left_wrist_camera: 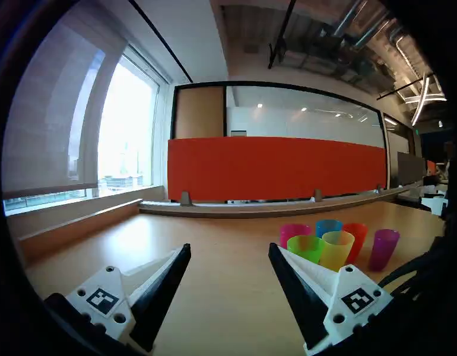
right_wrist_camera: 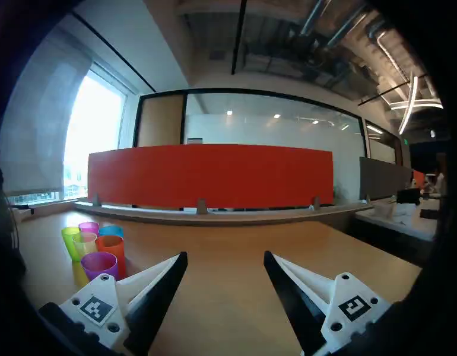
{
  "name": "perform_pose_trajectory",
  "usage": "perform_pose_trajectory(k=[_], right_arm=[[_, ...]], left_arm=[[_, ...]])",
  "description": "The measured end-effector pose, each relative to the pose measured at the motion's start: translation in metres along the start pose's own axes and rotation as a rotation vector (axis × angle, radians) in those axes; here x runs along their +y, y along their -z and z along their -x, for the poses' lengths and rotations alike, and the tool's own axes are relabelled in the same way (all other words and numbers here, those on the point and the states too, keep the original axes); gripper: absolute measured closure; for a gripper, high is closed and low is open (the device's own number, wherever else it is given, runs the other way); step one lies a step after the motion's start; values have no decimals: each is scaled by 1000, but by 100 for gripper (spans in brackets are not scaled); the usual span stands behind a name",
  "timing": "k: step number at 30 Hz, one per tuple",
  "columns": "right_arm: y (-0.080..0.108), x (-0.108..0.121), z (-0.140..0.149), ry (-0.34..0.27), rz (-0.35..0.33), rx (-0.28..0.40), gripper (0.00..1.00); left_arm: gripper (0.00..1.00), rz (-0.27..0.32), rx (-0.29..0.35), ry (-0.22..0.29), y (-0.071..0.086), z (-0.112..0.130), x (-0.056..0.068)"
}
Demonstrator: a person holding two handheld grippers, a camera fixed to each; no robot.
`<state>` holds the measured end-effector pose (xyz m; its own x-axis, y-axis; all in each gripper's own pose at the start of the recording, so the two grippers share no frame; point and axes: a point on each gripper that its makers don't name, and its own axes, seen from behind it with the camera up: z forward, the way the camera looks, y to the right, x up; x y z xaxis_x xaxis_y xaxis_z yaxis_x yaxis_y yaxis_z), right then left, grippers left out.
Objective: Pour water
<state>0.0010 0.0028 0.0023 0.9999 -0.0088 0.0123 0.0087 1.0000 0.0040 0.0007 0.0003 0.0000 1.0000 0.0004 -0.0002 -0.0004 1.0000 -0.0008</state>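
Pre-grasp, nothing picked up yet. left gripper (left_wrist_camera: 229, 247) released, jaws spread, empty; right gripper (right_wrist_camera: 224, 255) likewise. cup cluster (left_wrist_camera: 337, 249) stands on the table (left_wrist_camera: 216, 228) at 4 o'clock in left gripper view, 8 o'clock in right gripper view. Six translucent plastic tumblers, upright, packed close: pink, blue, orange, green, yellow, purple. Can't tell which holds water. Next, I'd say: clamp one source cup, keep it level

A light wooden desk (left_wrist_camera: 228, 296) lies across the lower part of both views. Behind it, in the middle, stands an orange-red divider panel (left_wrist_camera: 276, 169), with a glass wall (left_wrist_camera: 300, 113) above. At the left, a large window (left_wrist_camera: 124, 136) gives bright daylight. In the upper right, pipes (left_wrist_camera: 359, 29) and strip lights (left_wrist_camera: 421, 98) hang from the ceiling.
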Motion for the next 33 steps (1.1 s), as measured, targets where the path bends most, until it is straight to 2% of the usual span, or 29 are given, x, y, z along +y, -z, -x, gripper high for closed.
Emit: perform_pose_trajectory(k=[3,9,18,23,27,33], right_arm=[[-1,-2,-15,13,-18,9,0],[-4,-6,-38,46,-44,-15,0],[-7,-10,-77,38,-76,-31,0],[-9,-12,-82,27,-100,-54,0],[-9,-15,-84,29,-128,-62,0],[-8,-30,-80,71,-207,-104,0]], left_arm=[[3,16,3,-8,0,-14,6],[3,100,1,-28,-3,-42,29],[2,201,-50,-30,-7,-59,52],[2,247,-81,-41,-11,-61,59],[2,269,-105,-58,-13,-60,59],[2,312,-142,-98,-13,-58,61]])
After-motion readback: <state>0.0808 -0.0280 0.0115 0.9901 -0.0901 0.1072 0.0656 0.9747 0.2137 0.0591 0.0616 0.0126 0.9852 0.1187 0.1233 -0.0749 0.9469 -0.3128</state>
